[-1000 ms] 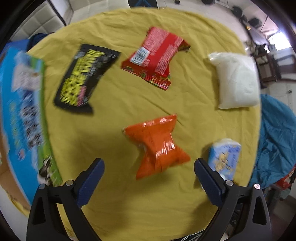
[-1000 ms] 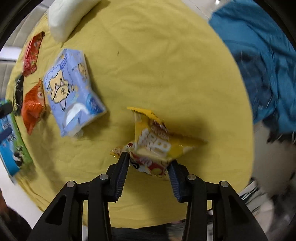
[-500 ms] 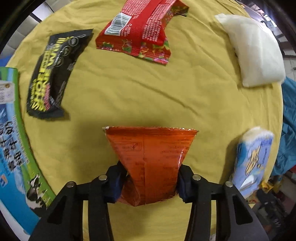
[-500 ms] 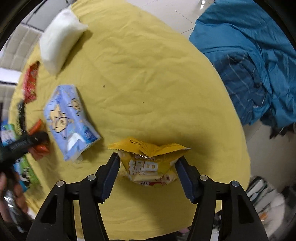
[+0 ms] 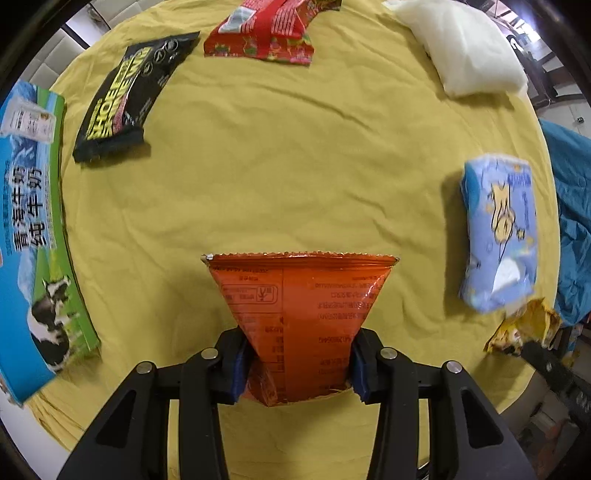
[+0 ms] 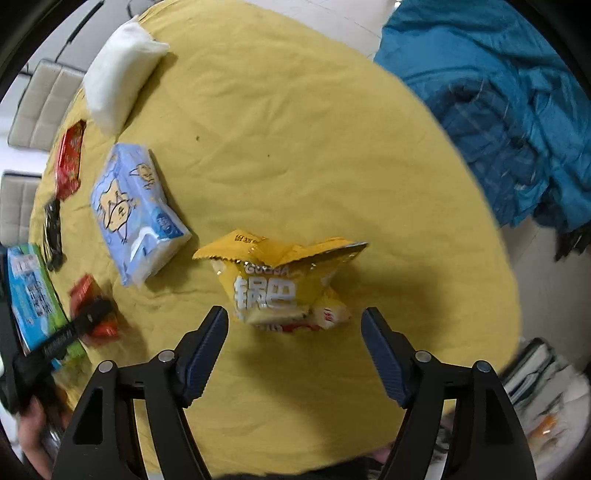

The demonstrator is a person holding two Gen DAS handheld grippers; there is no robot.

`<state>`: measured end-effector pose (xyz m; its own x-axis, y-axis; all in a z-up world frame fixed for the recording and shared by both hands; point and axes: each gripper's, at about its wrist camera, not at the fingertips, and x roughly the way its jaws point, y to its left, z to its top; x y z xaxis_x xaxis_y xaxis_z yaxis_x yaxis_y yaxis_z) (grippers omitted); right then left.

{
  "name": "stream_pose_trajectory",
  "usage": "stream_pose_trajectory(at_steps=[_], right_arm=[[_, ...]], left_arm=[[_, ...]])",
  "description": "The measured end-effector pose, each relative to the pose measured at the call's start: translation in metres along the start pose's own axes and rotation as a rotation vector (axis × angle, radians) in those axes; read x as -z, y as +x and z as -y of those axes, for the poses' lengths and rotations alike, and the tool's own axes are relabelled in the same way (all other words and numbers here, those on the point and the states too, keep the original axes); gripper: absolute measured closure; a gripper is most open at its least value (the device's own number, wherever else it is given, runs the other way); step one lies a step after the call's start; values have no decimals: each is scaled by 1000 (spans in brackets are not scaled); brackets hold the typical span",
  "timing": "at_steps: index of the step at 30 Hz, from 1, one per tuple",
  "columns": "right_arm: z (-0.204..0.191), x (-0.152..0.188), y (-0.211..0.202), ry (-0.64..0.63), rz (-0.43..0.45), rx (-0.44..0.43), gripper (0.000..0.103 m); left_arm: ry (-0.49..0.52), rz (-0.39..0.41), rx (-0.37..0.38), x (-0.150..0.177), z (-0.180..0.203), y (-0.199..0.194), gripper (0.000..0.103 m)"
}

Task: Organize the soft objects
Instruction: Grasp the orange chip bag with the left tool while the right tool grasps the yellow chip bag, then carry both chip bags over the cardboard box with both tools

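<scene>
My left gripper [image 5: 297, 363] is shut on an orange snack bag [image 5: 301, 306] and holds it above the yellow-covered round table [image 5: 295, 166]. The same bag and gripper show blurred at the left of the right wrist view [image 6: 92, 310]. My right gripper [image 6: 295, 336] is open, its jaws wide on either side of a yellow snack bag [image 6: 280, 284], which rests free on the cloth. The yellow bag also shows at the right edge of the left wrist view [image 5: 524, 326].
On the table lie a blue tissue pack [image 5: 498, 232] [image 6: 136, 210], a white pillow [image 5: 465, 44] [image 6: 118, 70], a red snack bag [image 5: 273, 33], a black snack bag [image 5: 129, 92] and a blue-green milk carton box [image 5: 33, 236]. A blue blanket [image 6: 498, 110] lies beyond the right edge.
My left gripper closed on the orange bag and lifted it. My right gripper opened and let go of the yellow bag, which now lies on the table.
</scene>
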<state>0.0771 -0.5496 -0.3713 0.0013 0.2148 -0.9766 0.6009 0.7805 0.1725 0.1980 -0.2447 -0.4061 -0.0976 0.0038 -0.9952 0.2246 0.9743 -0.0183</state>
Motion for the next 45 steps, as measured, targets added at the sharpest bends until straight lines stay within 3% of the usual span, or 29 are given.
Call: stream_pose_trajectory(at_steps=[3,6,17,26,29,38,45], right_arm=[[0,1,10,16,48,-16,52],[-3,2,9,12,101,0,59],[-22,6,-14,-35,121,39,65],[-69,42,-56,-173,136,-13,66],[-100,55,-75,-251,148,-49,66],[-204,88,-124,-427,184,-150,66],[-301,116,-145,-537,192,-195,66]], left_arm=[[7,23,-17,4,-2,3,63],[15,56,-36,17,4,-4,63],[0,145,-45,43,8,-25,63],[-21,239,-25,60,5,-87,63],[-35,271,-11,60,-31,-123,63],[-110,376,32,73,-99,-172,63],[-156,438,54,72,-176,-213,63]])
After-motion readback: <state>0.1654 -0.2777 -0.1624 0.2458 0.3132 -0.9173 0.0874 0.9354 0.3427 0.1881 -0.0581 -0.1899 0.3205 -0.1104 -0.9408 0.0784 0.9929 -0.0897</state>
